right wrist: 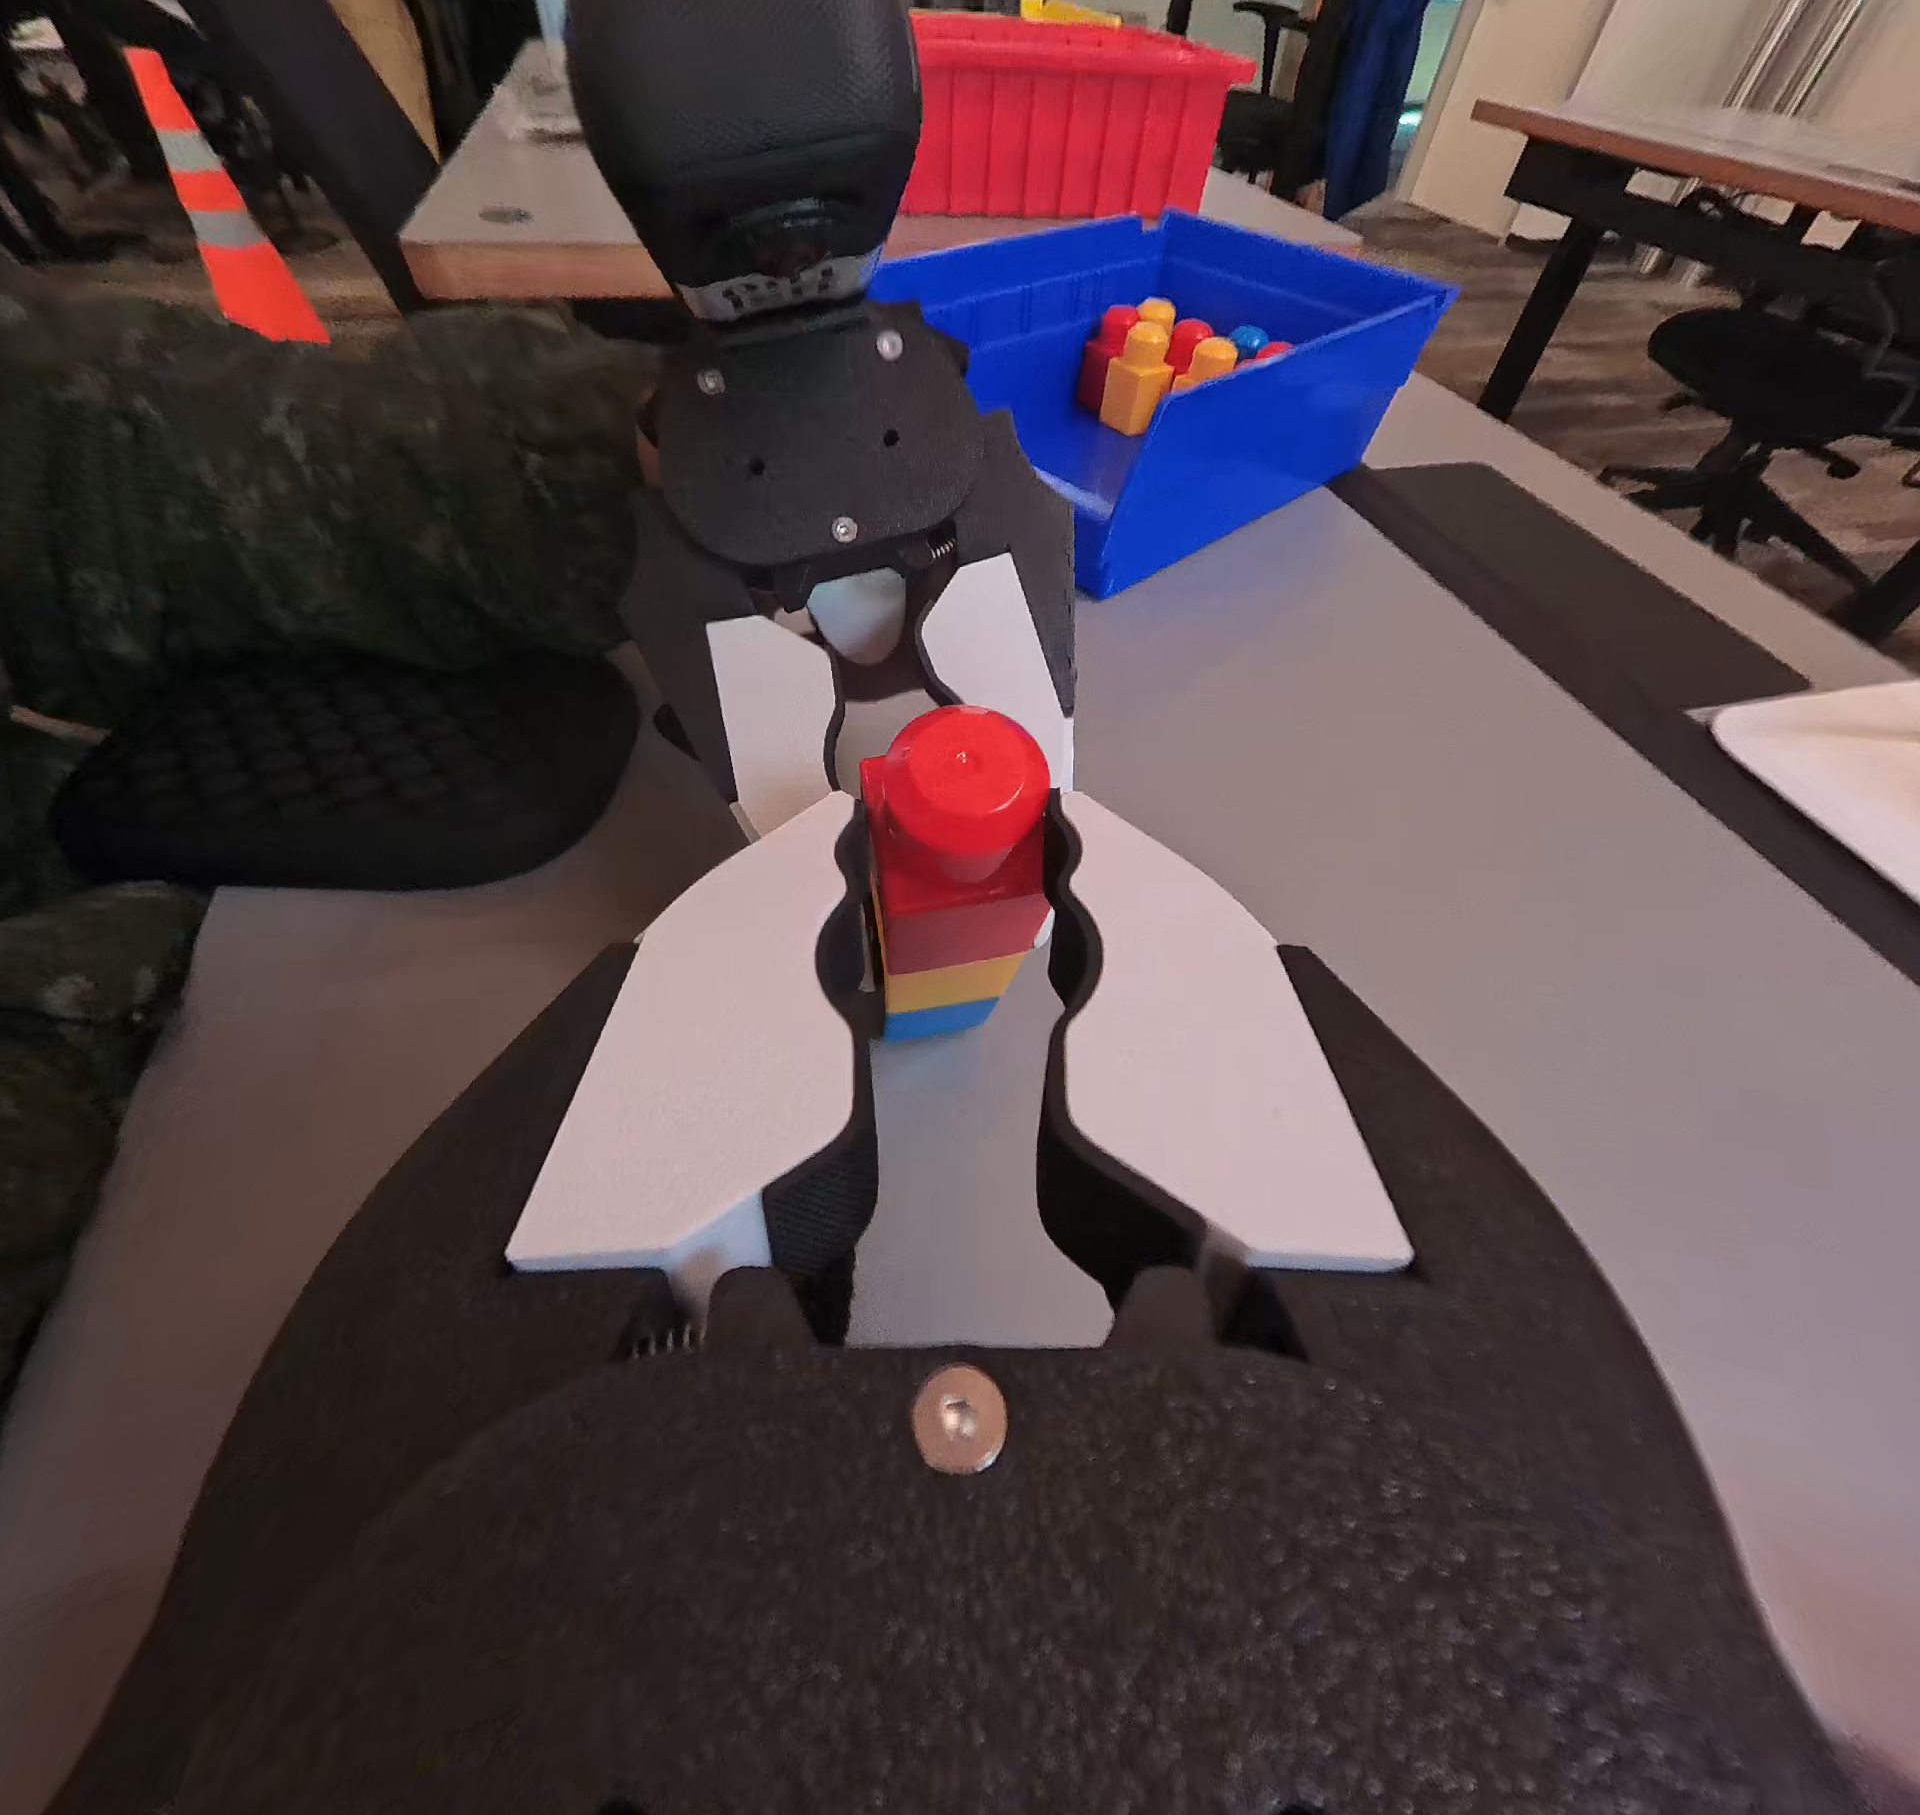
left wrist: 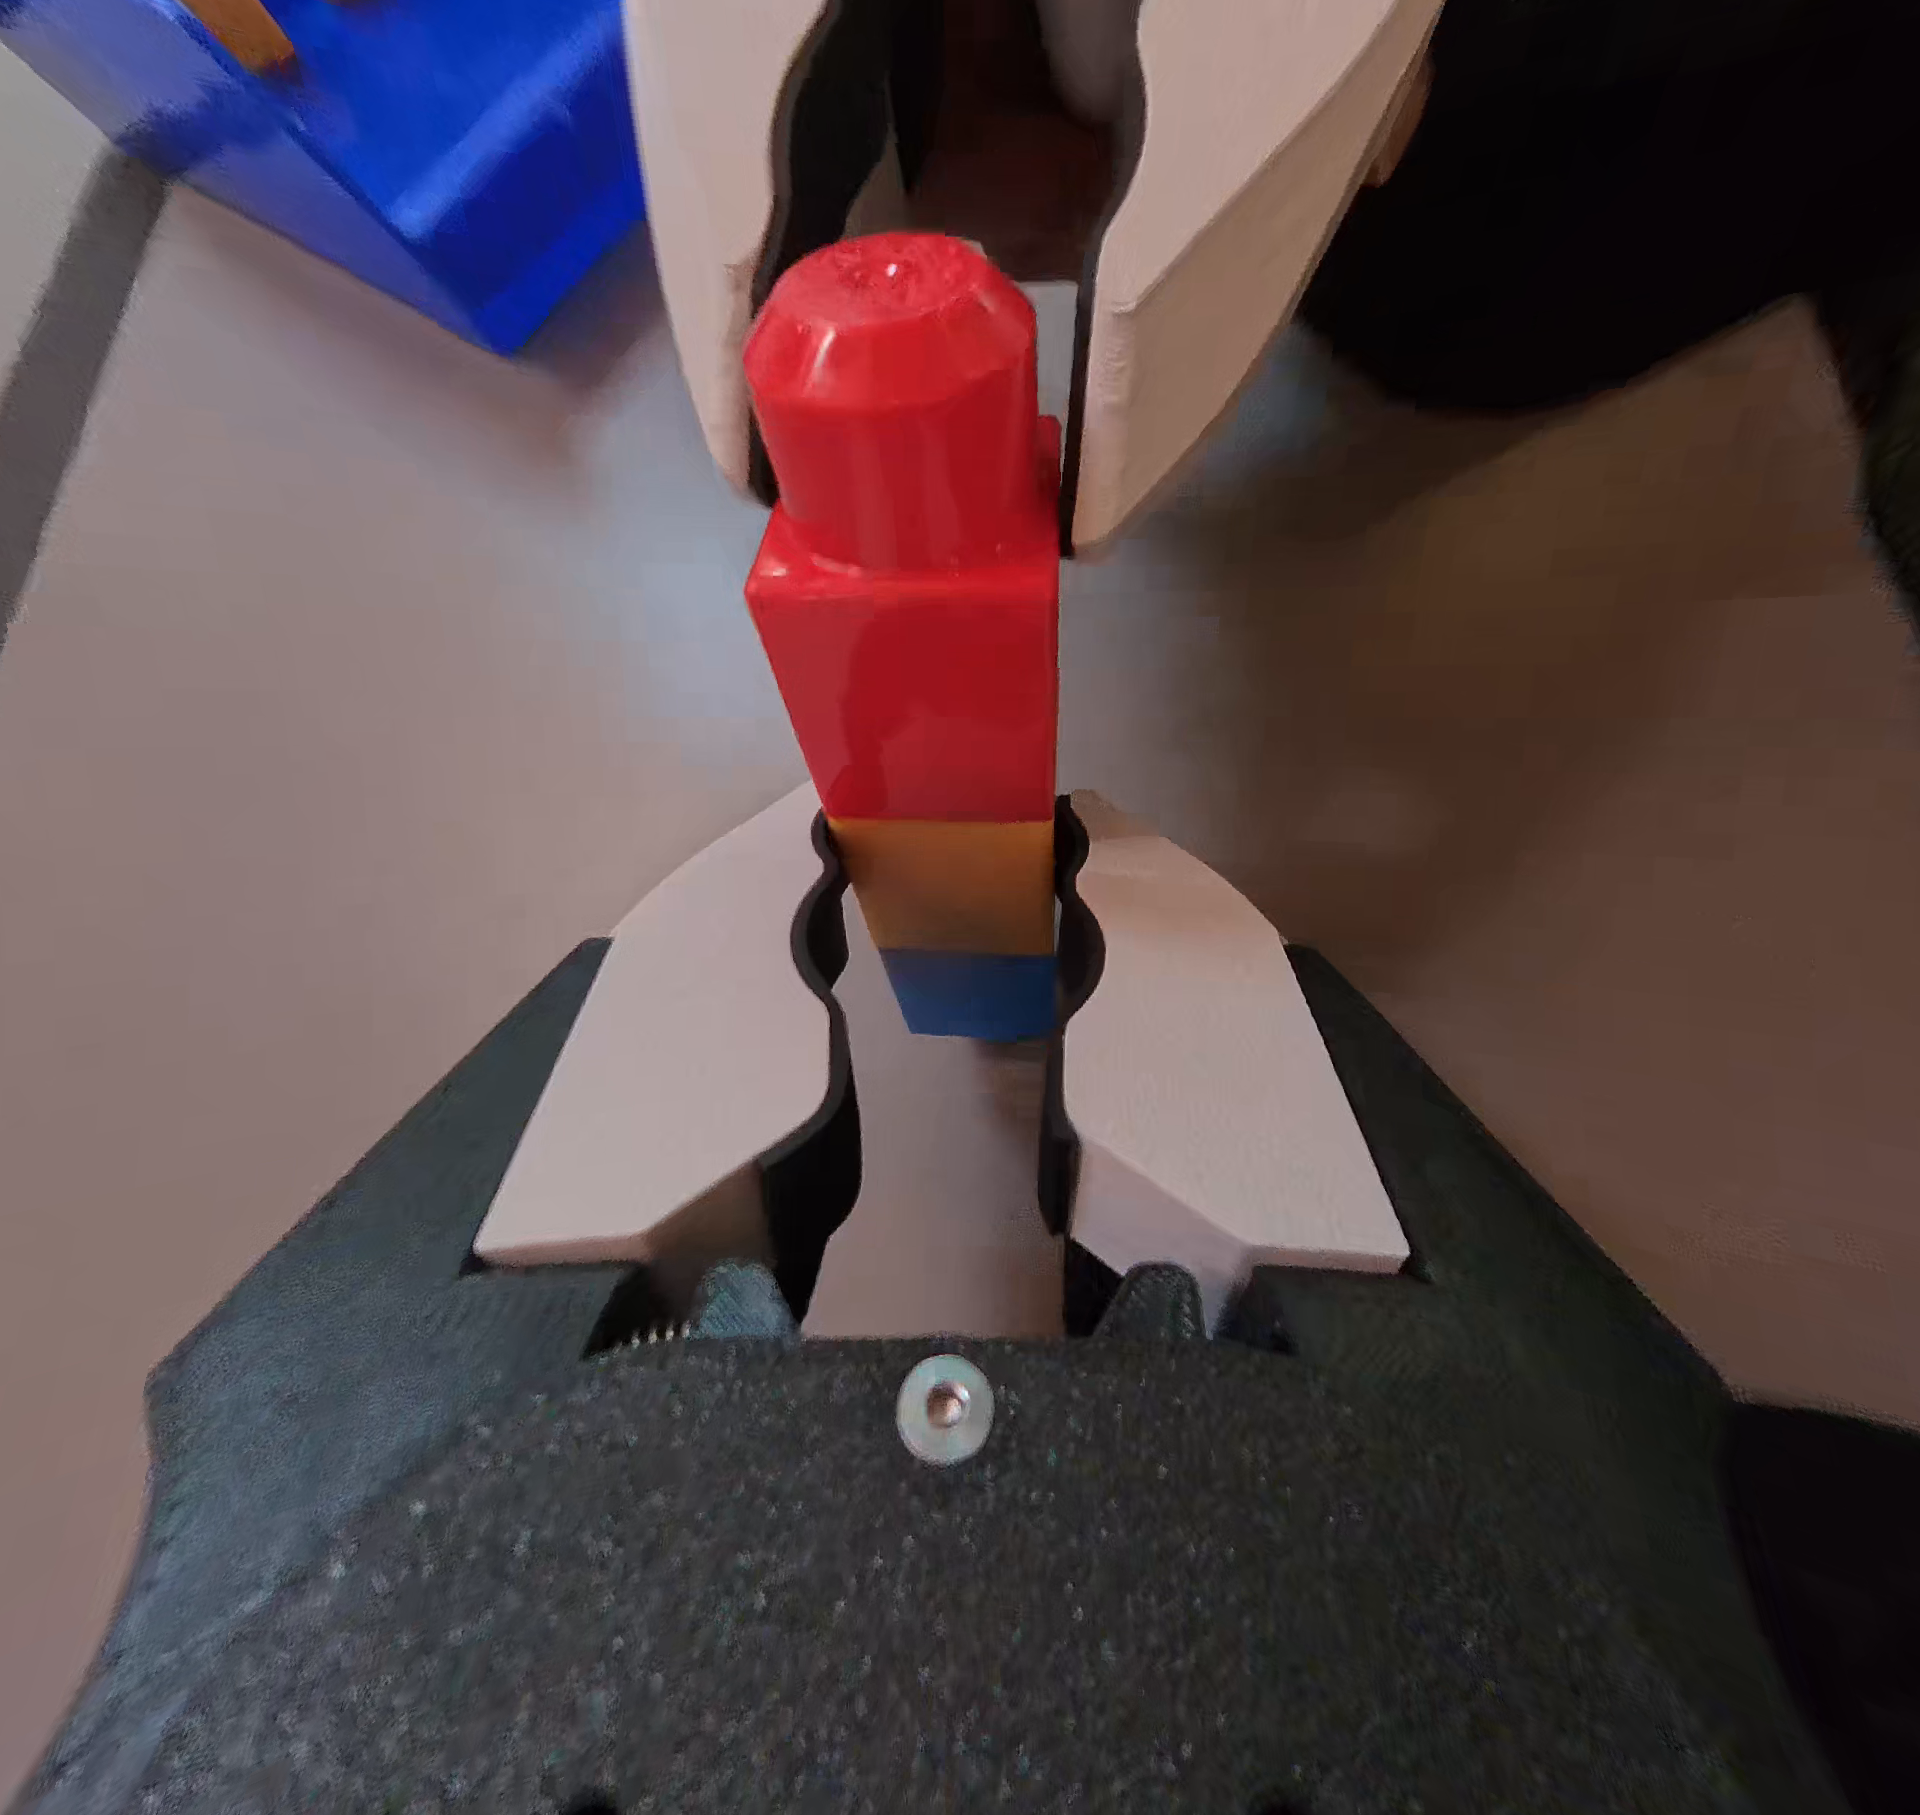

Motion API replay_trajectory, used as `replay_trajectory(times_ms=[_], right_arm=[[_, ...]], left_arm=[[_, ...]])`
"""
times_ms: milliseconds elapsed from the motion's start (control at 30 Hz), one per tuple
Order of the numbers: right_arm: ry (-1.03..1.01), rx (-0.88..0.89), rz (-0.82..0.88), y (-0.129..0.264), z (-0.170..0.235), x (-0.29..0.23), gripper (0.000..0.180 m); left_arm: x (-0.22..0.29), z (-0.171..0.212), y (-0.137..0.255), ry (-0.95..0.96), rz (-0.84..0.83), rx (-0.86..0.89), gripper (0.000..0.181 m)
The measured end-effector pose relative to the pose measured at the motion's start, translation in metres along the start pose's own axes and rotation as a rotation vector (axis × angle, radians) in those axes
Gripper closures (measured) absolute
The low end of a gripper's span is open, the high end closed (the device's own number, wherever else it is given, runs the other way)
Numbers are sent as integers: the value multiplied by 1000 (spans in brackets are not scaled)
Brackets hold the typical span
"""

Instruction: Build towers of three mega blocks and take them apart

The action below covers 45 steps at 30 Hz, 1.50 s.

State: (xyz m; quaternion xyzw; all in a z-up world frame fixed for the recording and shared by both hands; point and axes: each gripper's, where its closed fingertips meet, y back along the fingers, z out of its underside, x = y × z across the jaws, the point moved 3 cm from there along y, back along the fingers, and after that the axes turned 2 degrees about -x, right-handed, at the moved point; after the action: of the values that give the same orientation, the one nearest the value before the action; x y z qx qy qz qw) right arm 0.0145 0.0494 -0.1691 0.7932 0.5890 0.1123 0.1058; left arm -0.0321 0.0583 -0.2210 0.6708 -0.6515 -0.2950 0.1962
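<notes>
Left tool (left wrist: 943,861) clenched on yellow block (left wrist: 951,882), middle of three-block tower (right wrist: 951,892). Right tool (right wrist: 951,866) grips red block (left wrist: 904,570) on top. Blue block (left wrist: 977,991) at bottom, just over grey worktop (right wrist: 1403,830); contact not clear. Tower upright between both tools. Behind, blue bin (right wrist: 1247,456) holds loose blocks (right wrist: 1153,363); red crate (right wrist: 1060,124) farther.
</notes>
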Motion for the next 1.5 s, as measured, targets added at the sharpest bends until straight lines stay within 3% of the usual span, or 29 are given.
replay_trajectory(times_ms=[133, 300, 467, 567, 833, 967, 1033, 1133, 1233, 1400, 1500], right_arm=[[24, 30, 128, 37, -34, 28, 147], [-28, -5, 526, 135, -64, 133, 147], [-220, -201, 914, 231, -23, 264, 147], [-347, -258, 1025, 258, 22, 316, 147], [-457, -364, 986, 237, 93, 361, 147], [-474, -391, 985, 237, 94, 365, 146], [-455, -418, 1003, 241, 91, 366, 137], [-432, -338, 1063, 249, 66, 360, 129], [-306, -108, 1102, 242, 9, 330, 131], [-244, 71, 810, 174, -38, 226, 134], [-249, 79, 642, 137, -31, 161, 173]], left_arm=[[-30, -27, 34, 94, -130, 318, 141], [-72, -22, 78, 290, -313, 606, 179], [-94, -10, 90, 365, -466, 641, 181], [-94, -8, 89, 341, -502, 609, 181], [-89, -1, 73, 271, -497, 516, 181], [-89, 1, 68, 264, -490, 491, 181], [-90, 3, 68, 279, -492, 481, 181], [-93, 3, 76, 289, -529, 490, 181], [-102, 4, 94, 304, -614, 504, 181], [-119, 12, 144, 400, -716, 568, 181], [-136, 28, 188, 481, -816, 575, 181]])
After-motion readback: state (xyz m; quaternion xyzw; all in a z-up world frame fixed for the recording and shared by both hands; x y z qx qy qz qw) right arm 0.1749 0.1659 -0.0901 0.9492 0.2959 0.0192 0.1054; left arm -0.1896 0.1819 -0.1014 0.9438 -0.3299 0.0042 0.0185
